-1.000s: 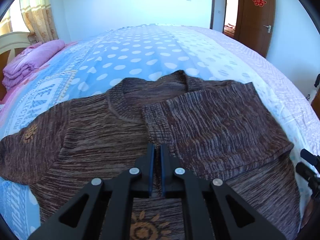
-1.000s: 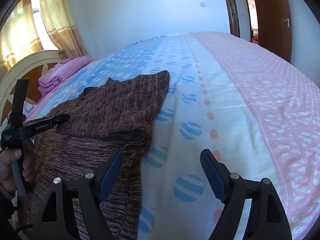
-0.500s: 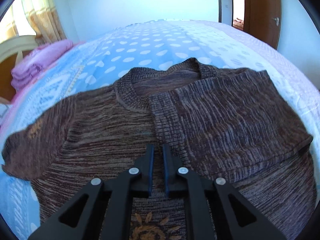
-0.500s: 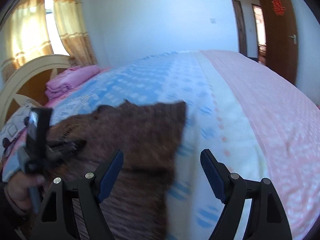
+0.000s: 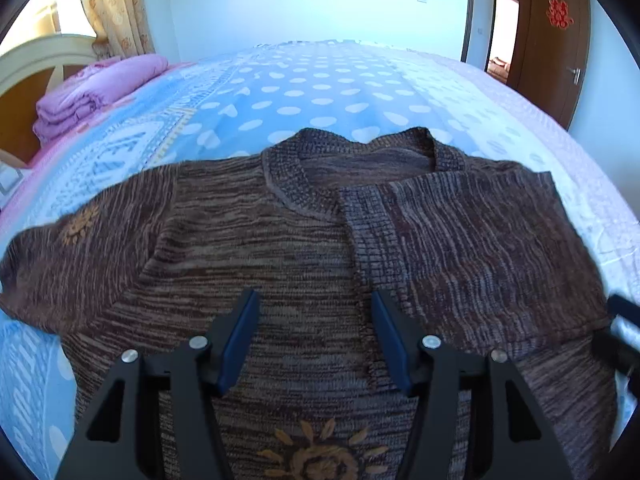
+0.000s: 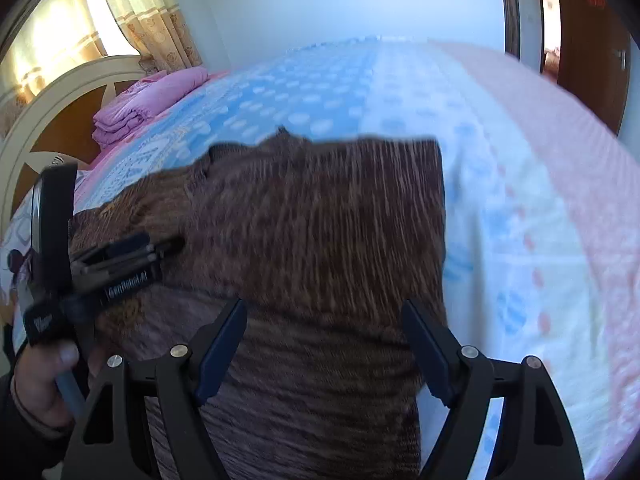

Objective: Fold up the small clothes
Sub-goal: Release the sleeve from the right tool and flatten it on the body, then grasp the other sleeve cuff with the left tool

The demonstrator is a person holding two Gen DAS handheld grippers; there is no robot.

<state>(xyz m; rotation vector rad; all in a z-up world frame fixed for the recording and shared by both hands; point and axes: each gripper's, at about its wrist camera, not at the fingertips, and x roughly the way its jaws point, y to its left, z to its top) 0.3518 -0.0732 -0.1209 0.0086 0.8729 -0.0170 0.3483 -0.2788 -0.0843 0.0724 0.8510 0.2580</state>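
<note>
Sweater: a small brown knit sweater (image 5: 280, 248) lies flat on the bed, neck hole pointing away toward the far wall.
Sleeves: one sleeve (image 5: 472, 240) is folded in over the chest; its ribbed cuff edge runs down the middle. The other sleeve (image 5: 76, 256) sticks out flat to the side.
Flowers: an orange flower (image 5: 320, 456) is stitched low on the front, and a smaller one (image 5: 80, 226) on the flat sleeve.
Left tool: the left tool (image 5: 314, 340) hangs just above the middle of the sweater. Its blue fingers (image 5: 240, 338) are moving apart. Only flat sweater shows between them, and they pinch nothing.
Right tool: the right tool (image 6: 324, 346) is over the folded side of the sweater. Its fingers (image 6: 426, 348) stand wide apart and hold nothing. This view is blurry.
Hand: a person's hand (image 6: 44, 384) grips the handle of the left tool, seen at the side of the right wrist view.
Bed: the bed sheet (image 5: 320, 92) is blue with white dots, and pink along one side.
Blanket: a folded purple blanket (image 5: 92, 96) sits by the headboard (image 5: 36, 64), well apart from the sweater.
Room: yellow curtains (image 5: 116, 4) behind the headboard, a brown door (image 5: 556, 44) with a red paper sign (image 5: 560, 12) on the other side.
</note>
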